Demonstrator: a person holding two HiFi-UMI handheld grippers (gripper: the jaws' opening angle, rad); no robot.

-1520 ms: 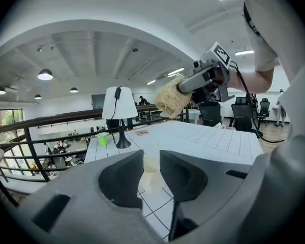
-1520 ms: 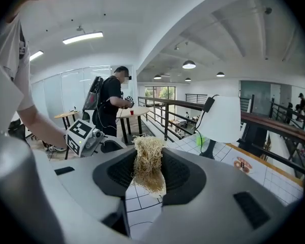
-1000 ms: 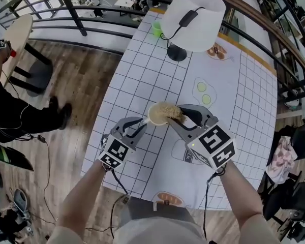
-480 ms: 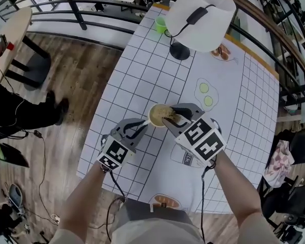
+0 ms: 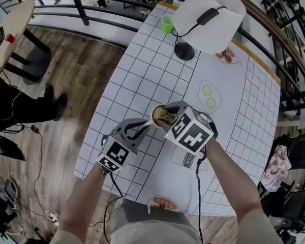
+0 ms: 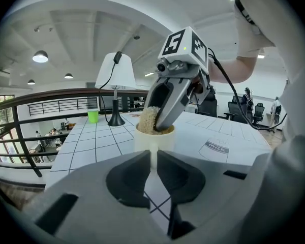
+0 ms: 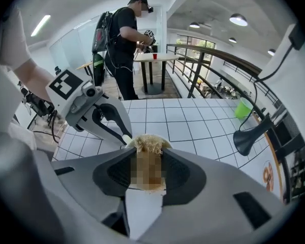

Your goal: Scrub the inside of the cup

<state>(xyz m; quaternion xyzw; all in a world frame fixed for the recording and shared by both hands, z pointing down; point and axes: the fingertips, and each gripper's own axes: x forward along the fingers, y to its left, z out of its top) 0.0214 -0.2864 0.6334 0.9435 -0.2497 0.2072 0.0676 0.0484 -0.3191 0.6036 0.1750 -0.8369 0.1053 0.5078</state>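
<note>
A cream cup stands on the white gridded table. My left gripper is shut on its thin handle, seen close in the left gripper view with the cup body just beyond. My right gripper tilts down over the cup from the right, shut on a tan fibrous scrubber. The scrubber is pushed into the cup's mouth and fills most of it, so the inside is hidden. In the right gripper view the left gripper shows behind the scrubber.
A white lamp on a black base and a small green cup stand at the table's far end. Printed food pictures mark the tabletop. The table's left edge drops to wooden floor; a person stands by a far table.
My right gripper has swung over the cup and tipped steeper, pushing the scrubber deeper into the cup. The left gripper has kept its hold on the handle.
</note>
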